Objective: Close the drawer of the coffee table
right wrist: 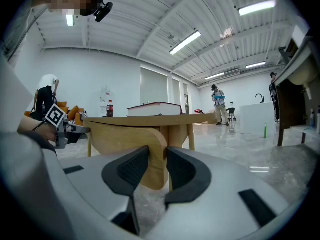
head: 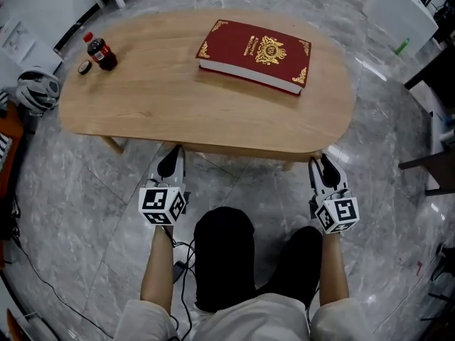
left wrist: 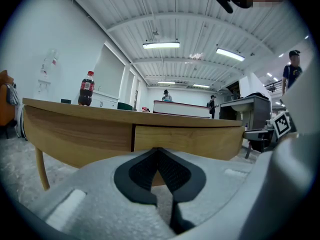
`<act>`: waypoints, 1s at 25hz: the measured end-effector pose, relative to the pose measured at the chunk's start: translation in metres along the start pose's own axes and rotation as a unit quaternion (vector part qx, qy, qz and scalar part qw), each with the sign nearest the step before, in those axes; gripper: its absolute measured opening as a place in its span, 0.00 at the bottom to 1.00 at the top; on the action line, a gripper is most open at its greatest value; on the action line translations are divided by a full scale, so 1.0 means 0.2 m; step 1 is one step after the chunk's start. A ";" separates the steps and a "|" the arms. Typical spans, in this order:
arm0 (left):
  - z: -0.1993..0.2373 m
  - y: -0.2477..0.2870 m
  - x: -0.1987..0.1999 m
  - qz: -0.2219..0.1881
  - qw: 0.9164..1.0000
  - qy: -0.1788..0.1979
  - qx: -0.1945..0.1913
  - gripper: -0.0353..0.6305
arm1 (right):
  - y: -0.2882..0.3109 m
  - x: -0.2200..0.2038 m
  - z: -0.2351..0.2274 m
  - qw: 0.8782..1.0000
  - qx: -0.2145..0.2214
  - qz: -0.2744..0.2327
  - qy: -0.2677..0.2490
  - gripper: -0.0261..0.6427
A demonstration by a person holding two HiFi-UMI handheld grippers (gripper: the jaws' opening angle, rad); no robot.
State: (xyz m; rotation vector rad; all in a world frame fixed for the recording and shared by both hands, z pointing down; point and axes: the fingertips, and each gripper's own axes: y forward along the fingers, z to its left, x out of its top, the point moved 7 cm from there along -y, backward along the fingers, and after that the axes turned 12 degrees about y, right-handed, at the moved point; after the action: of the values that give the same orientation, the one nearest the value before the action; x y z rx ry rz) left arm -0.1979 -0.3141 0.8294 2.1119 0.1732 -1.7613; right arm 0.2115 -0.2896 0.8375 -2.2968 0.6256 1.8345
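Beside coffee table (head: pixel 178 98) front edge, left tongs (head: pixel 173 155) pressed together, empty, right tongs (head: pixel 319 163) slightly apart, empty

- Coffee table (head: pixel 178 105): light wood with visible grain, top an elongated oval with rounded ends.
- Stands upright and level on a grey marbled floor (head: pixel 85 212), long axis running left to right in the head view.
- Apron (left wrist: pixel 75 131): deep curved band of the same wood under the top; slim tapered leg (left wrist: pixel 42 169) below it at the left end.
- Drawer (left wrist: pixel 185 136): plain wooden front set in the near side of the apron, no handle visible.
- Dark vertical seam marks the drawer's left edge; the front reads flush with the apron beside it.
- Head view: no part of the drawer shows beyond the top's near edge.
- Drawer's right edge cannot be made out.
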 end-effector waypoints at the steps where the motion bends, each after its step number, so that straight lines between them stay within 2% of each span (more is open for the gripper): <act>1: 0.00 0.01 0.00 -0.004 1.000 -0.001 0.002 0.07 | 0.01 0.00 -0.01 1.000 0.002 0.000 0.001 0.22; 9: 0.01 0.07 -0.01 -0.032 0.999 -0.018 0.027 0.07 | 0.07 0.02 -0.04 1.000 0.010 -0.003 0.002 0.22; 19: 0.02 0.12 0.00 -0.036 0.999 -0.023 0.028 0.07 | 0.11 0.03 -0.05 1.000 -0.002 -0.008 0.011 0.22; 25: 0.02 0.12 -0.01 -0.037 0.998 -0.031 0.042 0.07 | 0.12 0.03 -0.06 1.000 0.006 0.002 0.019 0.22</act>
State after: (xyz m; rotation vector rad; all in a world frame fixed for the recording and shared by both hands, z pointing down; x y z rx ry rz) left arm -0.1931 -0.3381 0.8357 2.1318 0.1656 -1.9048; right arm 0.2142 -0.3182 0.8378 -2.3286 0.6463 1.7878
